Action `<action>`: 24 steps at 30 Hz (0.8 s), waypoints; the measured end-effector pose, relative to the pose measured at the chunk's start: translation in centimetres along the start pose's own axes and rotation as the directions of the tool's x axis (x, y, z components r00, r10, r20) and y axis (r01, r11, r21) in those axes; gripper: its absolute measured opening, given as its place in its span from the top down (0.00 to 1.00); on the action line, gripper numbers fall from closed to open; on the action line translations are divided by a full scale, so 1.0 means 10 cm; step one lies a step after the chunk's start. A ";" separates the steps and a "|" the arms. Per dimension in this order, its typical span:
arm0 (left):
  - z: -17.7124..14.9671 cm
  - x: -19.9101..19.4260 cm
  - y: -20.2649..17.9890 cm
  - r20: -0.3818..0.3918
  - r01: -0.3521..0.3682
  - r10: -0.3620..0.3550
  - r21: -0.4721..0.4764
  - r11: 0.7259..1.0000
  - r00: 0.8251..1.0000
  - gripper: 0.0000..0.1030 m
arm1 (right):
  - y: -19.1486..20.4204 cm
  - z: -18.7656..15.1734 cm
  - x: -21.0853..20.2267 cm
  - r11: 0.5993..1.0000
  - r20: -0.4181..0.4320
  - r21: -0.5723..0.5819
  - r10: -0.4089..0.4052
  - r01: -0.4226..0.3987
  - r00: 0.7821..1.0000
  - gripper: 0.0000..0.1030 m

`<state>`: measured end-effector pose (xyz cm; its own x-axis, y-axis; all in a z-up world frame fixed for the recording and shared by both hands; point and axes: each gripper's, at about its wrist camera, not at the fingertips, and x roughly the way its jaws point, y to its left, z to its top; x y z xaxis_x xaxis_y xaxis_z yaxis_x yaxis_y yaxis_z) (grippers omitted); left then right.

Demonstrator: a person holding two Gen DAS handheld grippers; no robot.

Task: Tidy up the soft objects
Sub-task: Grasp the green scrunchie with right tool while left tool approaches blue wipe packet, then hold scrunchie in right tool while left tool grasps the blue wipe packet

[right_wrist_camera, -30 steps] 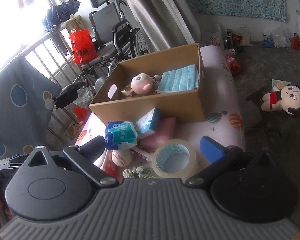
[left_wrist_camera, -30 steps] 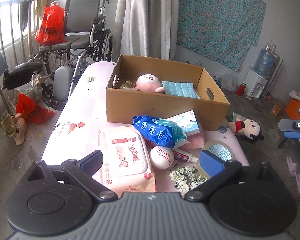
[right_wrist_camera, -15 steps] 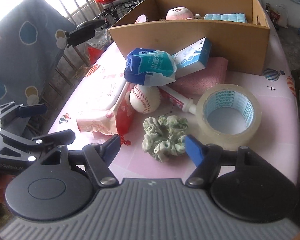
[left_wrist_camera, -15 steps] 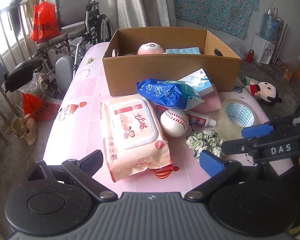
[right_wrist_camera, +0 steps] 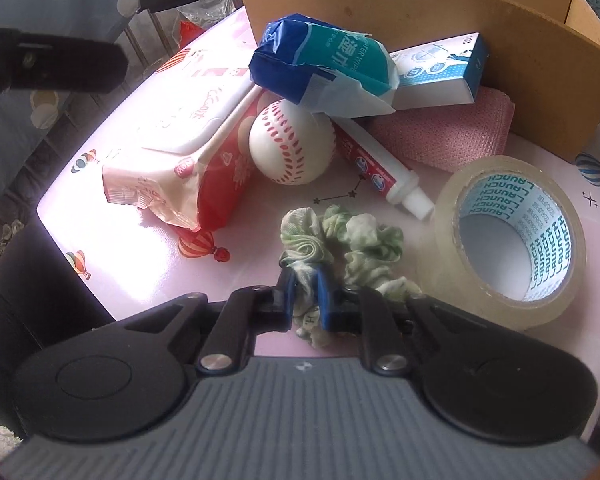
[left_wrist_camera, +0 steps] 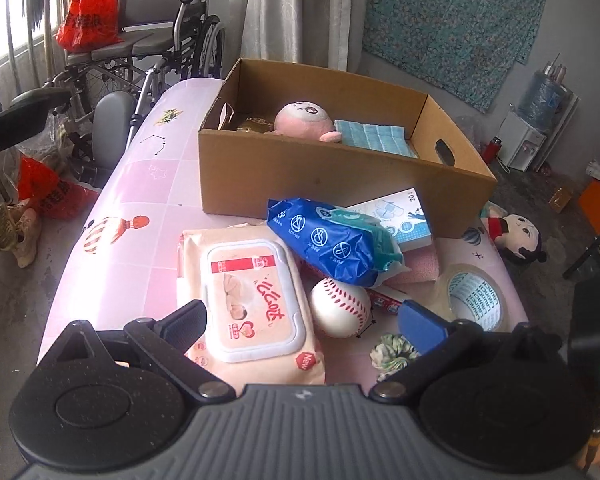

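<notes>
As the left wrist view shows, the left tongs (left_wrist_camera: 302,320) are held wide apart above the near end of the desk (left_wrist_camera: 140,184), gripping nothing; the wipes pack (left_wrist_camera: 248,300) lies between the fingers' line of sight. Beyond it stands the cardboard box (left_wrist_camera: 320,176), in which a pink plush toy (left_wrist_camera: 306,120) and a blue cloth (left_wrist_camera: 374,138) are already laid.

From the right wrist view, the right tongs (right_wrist_camera: 305,294) are seen clamped on the near fold of the green scrunchie (right_wrist_camera: 340,240), which rests on the desk in front of the cardboard box, just beside the tape roll (right_wrist_camera: 508,240) and near the baseball (right_wrist_camera: 292,142).

The pick-up step is judged to be in hand. A lift clear of the tape roll, then a carry over the box wall, is called for next.
</notes>
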<state>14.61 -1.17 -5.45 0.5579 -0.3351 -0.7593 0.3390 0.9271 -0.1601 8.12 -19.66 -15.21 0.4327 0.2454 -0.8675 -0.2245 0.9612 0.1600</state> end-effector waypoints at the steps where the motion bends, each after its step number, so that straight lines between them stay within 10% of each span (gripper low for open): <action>1: 0.08 0.07 -0.02 0.001 0.027 -0.027 -0.015 1.000 1.000 0.01 | -0.05 -0.01 -0.01 1.000 -0.006 0.018 -0.002 0.002 1.000 0.90; 7: 0.51 0.54 -0.03 -0.042 0.135 -0.141 -0.136 0.981 0.989 0.01 | -0.26 -0.14 -0.08 0.995 -0.013 0.095 0.002 -0.001 1.000 0.90; 14: 0.70 1.07 -0.10 -0.172 0.038 -0.060 -0.128 0.991 0.983 0.22 | -0.36 -0.27 -0.13 0.991 0.010 0.129 0.031 -0.032 0.999 0.90; 24: 0.66 1.37 -0.23 -0.267 -0.020 -0.014 -0.124 0.992 0.964 0.19 | -0.40 -0.32 -0.17 0.989 0.028 0.137 0.051 -0.054 0.998 0.90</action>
<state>26.52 -9.00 -11.32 0.3307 -0.2908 -0.8978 0.2309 0.9474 -0.2218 5.48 -24.35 -15.92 0.4450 0.2974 -0.8447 -0.1264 0.9547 0.2696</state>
